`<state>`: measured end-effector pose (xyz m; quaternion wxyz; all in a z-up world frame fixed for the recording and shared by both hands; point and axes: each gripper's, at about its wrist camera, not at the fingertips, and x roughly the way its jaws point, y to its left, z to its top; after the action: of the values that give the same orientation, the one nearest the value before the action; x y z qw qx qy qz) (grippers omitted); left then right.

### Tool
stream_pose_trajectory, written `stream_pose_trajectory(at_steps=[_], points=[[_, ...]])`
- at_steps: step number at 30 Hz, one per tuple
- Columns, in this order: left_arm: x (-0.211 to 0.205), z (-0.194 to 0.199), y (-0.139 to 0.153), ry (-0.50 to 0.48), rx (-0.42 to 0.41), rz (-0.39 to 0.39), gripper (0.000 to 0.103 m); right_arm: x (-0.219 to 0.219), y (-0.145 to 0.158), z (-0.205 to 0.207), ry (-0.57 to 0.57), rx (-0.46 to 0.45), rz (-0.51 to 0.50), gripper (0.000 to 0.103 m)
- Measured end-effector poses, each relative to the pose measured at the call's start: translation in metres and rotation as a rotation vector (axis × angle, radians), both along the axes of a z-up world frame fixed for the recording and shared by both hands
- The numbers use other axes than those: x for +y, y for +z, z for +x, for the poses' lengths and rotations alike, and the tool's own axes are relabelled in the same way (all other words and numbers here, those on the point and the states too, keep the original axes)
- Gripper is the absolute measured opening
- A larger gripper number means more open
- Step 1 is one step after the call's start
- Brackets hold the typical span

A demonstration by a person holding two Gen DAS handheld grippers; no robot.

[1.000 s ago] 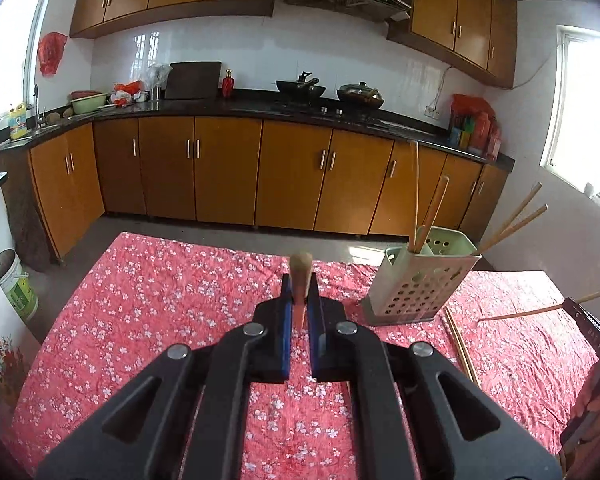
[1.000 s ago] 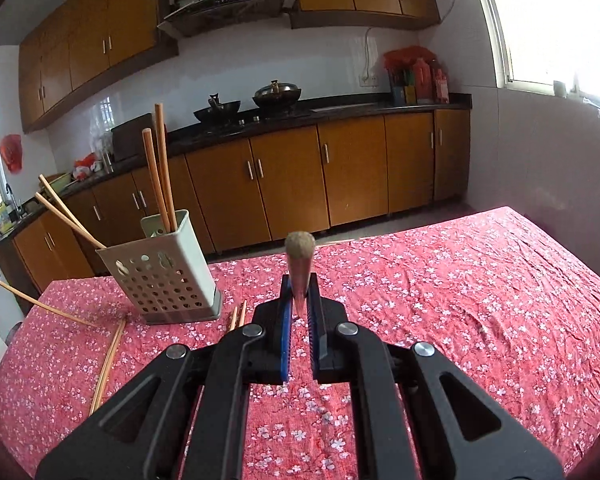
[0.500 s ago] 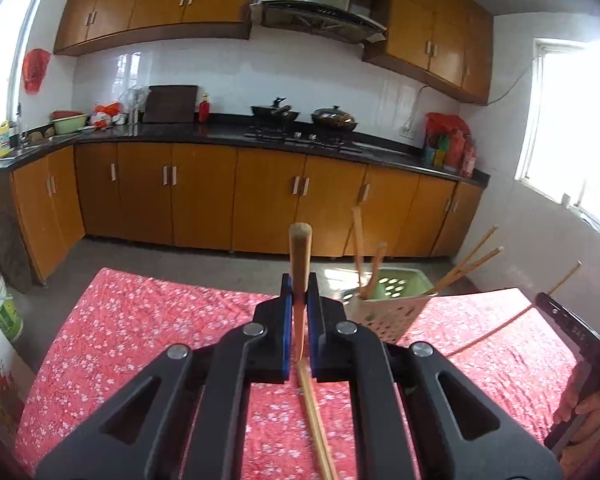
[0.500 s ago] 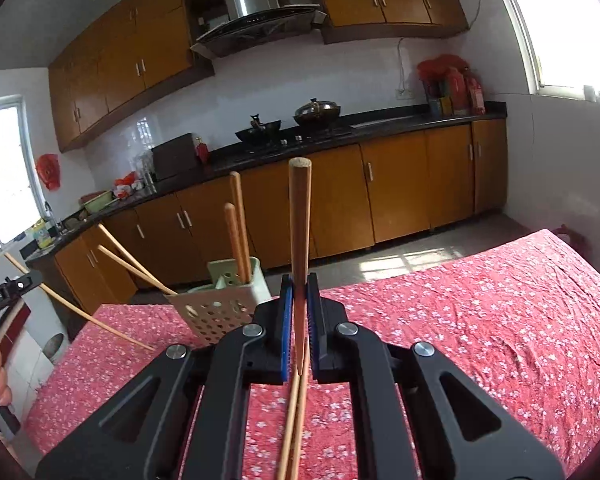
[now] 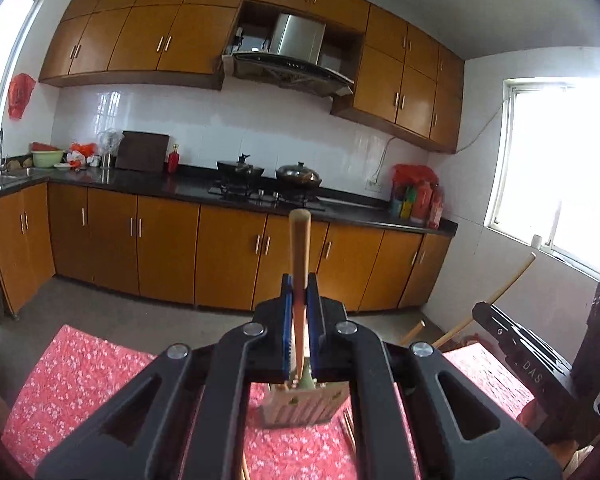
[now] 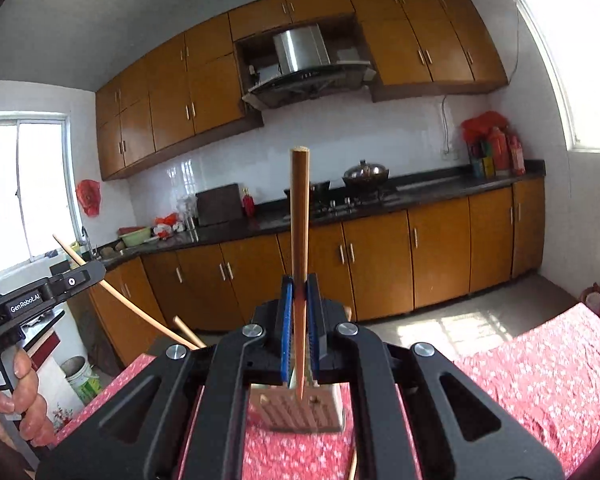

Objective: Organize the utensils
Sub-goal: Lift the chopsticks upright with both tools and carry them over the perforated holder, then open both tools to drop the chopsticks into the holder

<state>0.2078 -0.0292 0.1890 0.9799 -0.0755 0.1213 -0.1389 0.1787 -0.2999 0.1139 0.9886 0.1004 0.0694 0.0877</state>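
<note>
Left gripper [image 5: 299, 300]: its blue-padded fingers [image 5: 286, 320] are clenched on a chopstick [image 5: 299, 248] at the centre of the left wrist view; the stick stands nearly upright, blunt end up, over the cupboard doors behind.
Right gripper [image 6: 299, 300]: clenched on a second chopstick [image 6: 299, 240], which rises up the middle of the right wrist view and tapers to a point low between the fingers.
Holder [image 5: 300, 404]: a pale slotted caddy on the table, low centre in both views, just under each gripper's fingers; probably tipped toward the cameras, though the fingers hide much of it.
Table [image 5: 80, 372]: covered in a red flowered cloth, filling the lower corners of both views.
Loose chopsticks [image 5: 348, 428]: thin ones lie on the cloth just right of the holder.
Other sticks: two more slant up at the right of the left wrist view [image 5: 496, 296] and at the left of the right wrist view [image 6: 128, 304].
Person: a hand [image 6: 18, 396] grips the left gripper's handle at the lower left edge of the right wrist view.
Background: a kitchen with orange cupboards [image 5: 160, 244].
</note>
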Motion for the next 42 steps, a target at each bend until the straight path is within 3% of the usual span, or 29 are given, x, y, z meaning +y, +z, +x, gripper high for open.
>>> stream_pose_trajectory(at_steps=[7,13,21,23,27,34,38,42], points=[[-0.020,0.038,-0.018,0.005,0.029,0.050,0.008,0.012,-0.010,0.032,-0.053,-0.036,-0.045,0.008],[-0.029,0.068,-0.052,-0.012,0.086,0.084,0.008,0.024,-0.040,0.065,-0.032,0.059,-0.054,0.008],[-0.026,0.085,-0.073,-0.019,0.162,0.098,0.008,0.029,-0.054,0.070,-0.020,0.136,-0.067,0.009],[-0.024,0.084,-0.074,-0.010,0.167,0.095,0.008,0.030,-0.054,0.068,-0.018,0.141,-0.070,0.009],[-0.013,0.076,-0.067,0.001,0.159,0.068,0.014,0.024,-0.045,0.060,-0.027,0.122,-0.058,0.023],[0.017,0.043,-0.058,0.055,0.149,0.059,0.019,0.004,-0.029,0.014,-0.066,0.073,-0.058,0.025],[0.044,0.019,-0.087,0.106,0.211,0.092,0.027,-0.013,-0.049,-0.009,-0.098,0.134,-0.072,0.032],[0.061,0.013,-0.143,0.133,0.351,0.158,0.027,-0.025,-0.104,-0.009,-0.129,0.313,-0.093,0.033]])
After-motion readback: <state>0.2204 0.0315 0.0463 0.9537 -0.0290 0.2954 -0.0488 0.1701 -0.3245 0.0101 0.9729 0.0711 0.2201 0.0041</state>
